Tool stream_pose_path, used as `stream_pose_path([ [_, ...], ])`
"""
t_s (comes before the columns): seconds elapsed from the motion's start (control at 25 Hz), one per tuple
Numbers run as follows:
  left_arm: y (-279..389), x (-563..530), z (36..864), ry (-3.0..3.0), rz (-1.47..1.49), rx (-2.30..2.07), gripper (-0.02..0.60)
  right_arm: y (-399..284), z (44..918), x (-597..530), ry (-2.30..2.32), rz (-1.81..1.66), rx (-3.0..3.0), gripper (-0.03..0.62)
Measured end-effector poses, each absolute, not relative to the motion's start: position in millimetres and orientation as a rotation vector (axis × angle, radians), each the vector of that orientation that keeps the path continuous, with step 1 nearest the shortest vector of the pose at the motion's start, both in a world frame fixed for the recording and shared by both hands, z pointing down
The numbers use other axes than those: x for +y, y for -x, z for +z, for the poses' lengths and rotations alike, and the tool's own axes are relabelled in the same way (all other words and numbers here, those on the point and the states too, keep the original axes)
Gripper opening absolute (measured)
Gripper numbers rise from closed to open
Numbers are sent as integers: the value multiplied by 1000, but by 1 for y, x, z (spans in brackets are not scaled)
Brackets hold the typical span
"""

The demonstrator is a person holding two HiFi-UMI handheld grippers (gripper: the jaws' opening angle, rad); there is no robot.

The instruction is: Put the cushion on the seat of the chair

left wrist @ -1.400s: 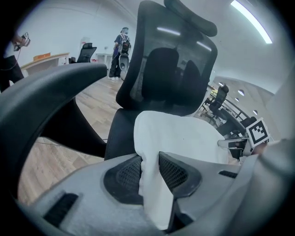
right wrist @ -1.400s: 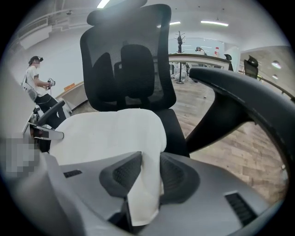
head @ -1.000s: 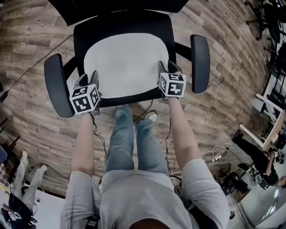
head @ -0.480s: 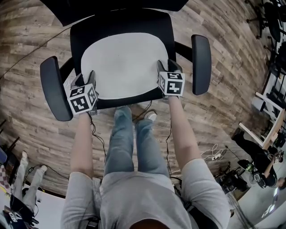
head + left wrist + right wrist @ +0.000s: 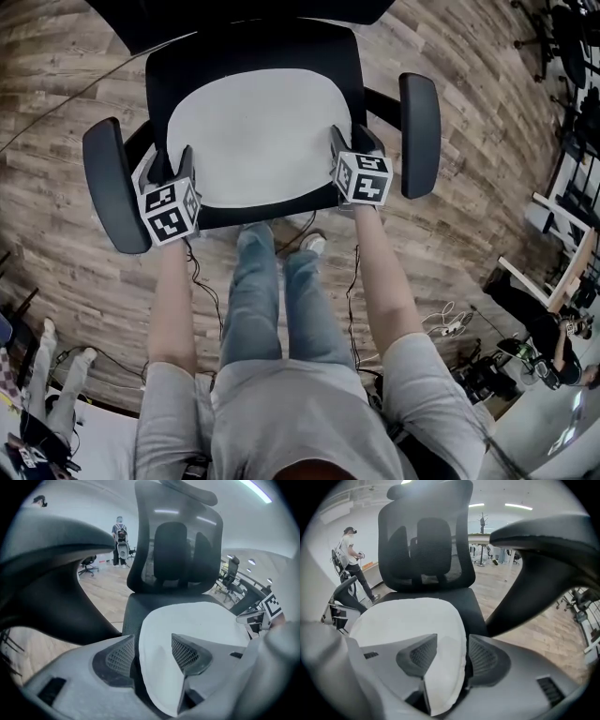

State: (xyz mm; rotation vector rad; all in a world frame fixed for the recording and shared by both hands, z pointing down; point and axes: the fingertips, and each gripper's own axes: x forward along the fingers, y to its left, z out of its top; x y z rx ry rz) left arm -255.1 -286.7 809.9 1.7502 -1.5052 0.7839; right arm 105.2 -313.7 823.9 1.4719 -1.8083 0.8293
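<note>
I reckon the cushion [image 5: 258,131] is light and floppy, best pinched at its side edges, which my left gripper [image 5: 152,639] and right gripper [image 5: 453,638] straddle, their fingers just spreading open.

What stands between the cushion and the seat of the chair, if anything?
Nothing visible does. The cushion already lies flat on the seat. The jaws of the left gripper and the right gripper have just been opening; an edge of the cushion sits between each pair, but the pads do not press it.
</note>
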Motion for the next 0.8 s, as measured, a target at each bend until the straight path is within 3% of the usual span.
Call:
stream_pose_path([
  [0.16, 255, -293, 793, -1777, 740, -1563, 219, -108, 804, -318, -1543, 786, -1835, 183],
  [0.24, 253, -293, 782, -1794, 735, -1599, 205, -107, 793, -318, -1563, 756, -1854, 149],
  [0.32, 251, -292, 772, -1804, 738, -1640, 110, -104, 783, -317, -1560, 743, -1883, 60],
  [0.4, 248, -289, 763, -1810, 725, -1657, 33, -98, 777, -313, -1526, 735, -1913, 27],
  [0.8, 221, -270, 702, -1975, 593, -1657, 11, -71, 728, -291, -1463, 639, -2056, 18],
])
